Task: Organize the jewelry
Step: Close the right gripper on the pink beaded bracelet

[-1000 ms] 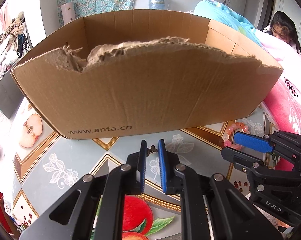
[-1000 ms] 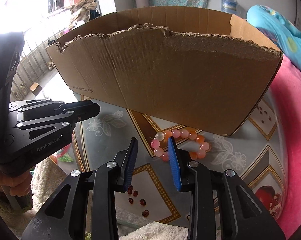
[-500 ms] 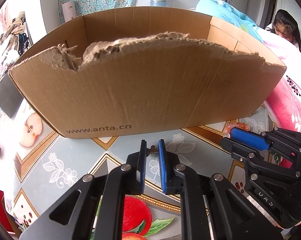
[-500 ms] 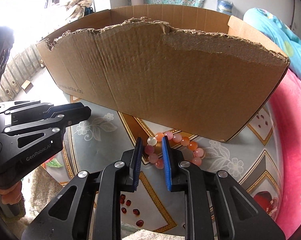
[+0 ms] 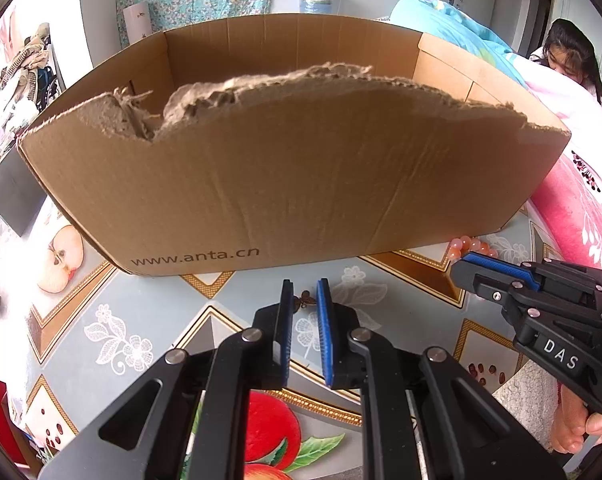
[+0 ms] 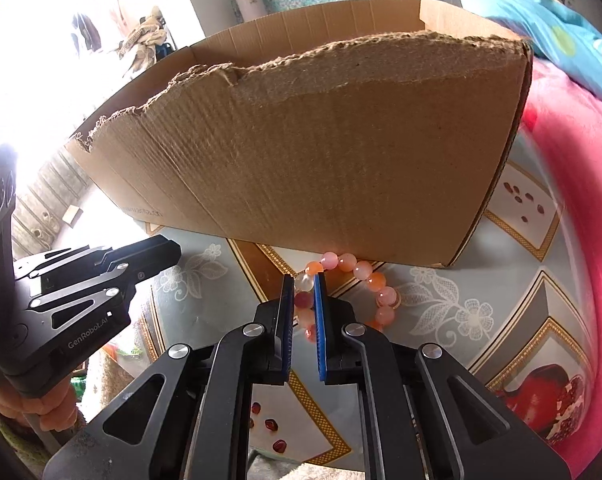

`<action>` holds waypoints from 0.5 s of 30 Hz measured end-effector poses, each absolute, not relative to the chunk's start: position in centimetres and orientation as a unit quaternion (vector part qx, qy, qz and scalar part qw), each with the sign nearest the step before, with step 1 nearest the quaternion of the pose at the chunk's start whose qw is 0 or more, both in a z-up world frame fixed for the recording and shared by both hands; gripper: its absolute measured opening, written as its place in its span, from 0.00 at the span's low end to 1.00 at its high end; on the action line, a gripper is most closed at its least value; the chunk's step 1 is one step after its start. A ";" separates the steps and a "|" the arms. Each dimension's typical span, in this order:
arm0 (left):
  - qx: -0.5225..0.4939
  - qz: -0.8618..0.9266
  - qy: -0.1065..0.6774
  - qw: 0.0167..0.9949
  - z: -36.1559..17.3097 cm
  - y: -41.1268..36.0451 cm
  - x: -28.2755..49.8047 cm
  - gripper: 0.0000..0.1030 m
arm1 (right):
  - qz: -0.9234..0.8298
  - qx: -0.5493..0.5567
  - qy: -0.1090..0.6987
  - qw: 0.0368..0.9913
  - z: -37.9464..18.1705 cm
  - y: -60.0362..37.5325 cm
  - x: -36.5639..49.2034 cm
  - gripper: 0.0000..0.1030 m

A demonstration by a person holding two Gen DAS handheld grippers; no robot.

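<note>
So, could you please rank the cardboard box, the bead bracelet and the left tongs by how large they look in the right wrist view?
1. Cardboard box, largest.
2. Left tongs, though nearness to the camera inflates them.
3. Bead bracelet, smallest.

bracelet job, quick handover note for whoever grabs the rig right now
Right gripper: jaws closing, one side of the bead bracelet between the pads, still lying on the table.
Left gripper: nearly shut, holds nothing, hovers over the table before the cardboard box.
Bracelet lies against the box's front wall, near its right corner.
Done: bracelet reached and being gripped.
Left: finish the grip, lift it over the torn front edge, probably release it inside the box. Box contents are hidden.
</note>
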State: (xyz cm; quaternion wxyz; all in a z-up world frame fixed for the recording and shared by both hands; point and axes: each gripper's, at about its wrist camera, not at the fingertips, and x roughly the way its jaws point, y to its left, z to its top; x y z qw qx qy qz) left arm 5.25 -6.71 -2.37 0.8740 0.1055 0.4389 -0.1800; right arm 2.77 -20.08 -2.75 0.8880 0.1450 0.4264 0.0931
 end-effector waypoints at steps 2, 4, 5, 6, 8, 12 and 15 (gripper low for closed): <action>0.106 -0.180 0.439 0.874 -2.4 -6.6 5.2 0.11 | 0.098 0.167 0.426 0.884 -2.9 -20.9 2.8 0.07; 0.105 -0.179 0.439 0.874 -2.5 -6.6 5.3 0.11 | 0.103 0.185 0.423 0.881 -2.9 -21.8 2.7 0.07; 0.105 -0.179 0.440 0.874 -2.5 -6.6 5.3 0.11 | 0.105 0.194 0.421 0.880 -2.8 -22.5 2.6 0.07; 0.105 -0.180 0.440 0.874 -2.5 -6.6 5.3 0.11 | 0.107 0.201 0.418 0.879 -2.8 -22.7 2.3 0.07; 0.105 -0.180 0.441 0.873 -2.7 -6.5 5.3 0.11 | 0.111 0.214 0.415 0.877 -2.7 -23.4 2.2 0.07; 0.105 -0.180 0.441 0.873 -2.7 -6.6 5.3 0.11 | 0.119 0.234 0.412 0.873 -2.7 -24.4 2.0 0.07; 0.106 -0.180 0.440 0.873 -2.7 -6.6 5.3 0.11 | 0.123 0.242 0.411 0.870 -2.7 -25.2 1.7 0.07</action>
